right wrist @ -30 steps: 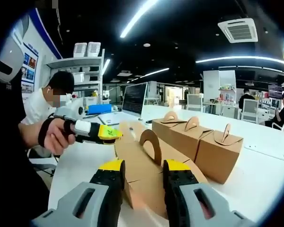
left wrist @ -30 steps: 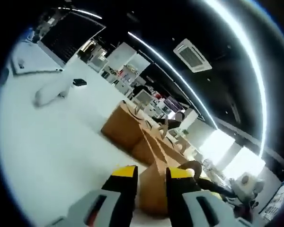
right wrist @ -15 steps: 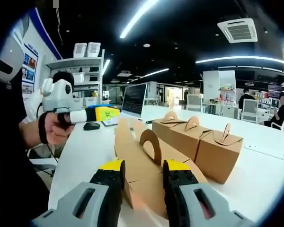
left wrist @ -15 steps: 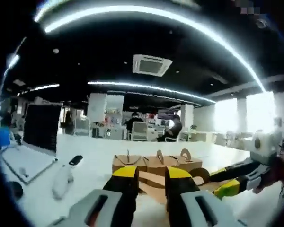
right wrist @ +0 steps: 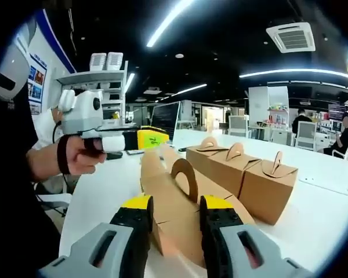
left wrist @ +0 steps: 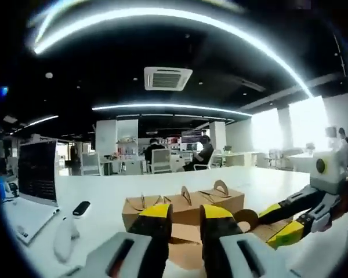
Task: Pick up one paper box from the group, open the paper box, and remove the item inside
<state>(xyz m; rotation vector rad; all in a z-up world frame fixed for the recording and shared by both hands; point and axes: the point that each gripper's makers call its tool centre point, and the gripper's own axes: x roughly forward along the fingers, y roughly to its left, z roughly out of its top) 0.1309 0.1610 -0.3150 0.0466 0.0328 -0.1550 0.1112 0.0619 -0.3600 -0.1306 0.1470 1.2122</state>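
Left gripper view, left to right. A dark monitor (left wrist: 36,171) stands at 9 o'clock on the white desk (left wrist: 98,200), smooth and glossy. A pale elongated object (left wrist: 62,245) lies at 8 o'clock with a small black device (left wrist: 80,208) just beyond it; what they are is hard to make out. Three closed paper boxes (left wrist: 182,208), matte brown card with arched handle tabs on top, sit in a row at centre, behind the left tongs (left wrist: 182,212). Those yellow-tipped jaws stand apart with nothing between them. Below the row, the opened box (left wrist: 265,229) lies flat, partly hidden by the jaws. At 4 o'clock the right tongs (left wrist: 281,223) come in, grey with yellow tips; their tips sit over the flattened card.

Right gripper view, left to right. A hand (right wrist: 75,162) at 9 o'clock holds the left tongs (right wrist: 151,139), whose white body and yellow tip point toward the open box (right wrist: 174,202). The box's brown flaps spread out, one with a round cut-out handle. The right tongs (right wrist: 173,204) pinch this card; the lower edge is cut off behind the jaws. No inner item can be made out. The three closed boxes (right wrist: 240,171) stand at 3 o'clock, touching side by side.
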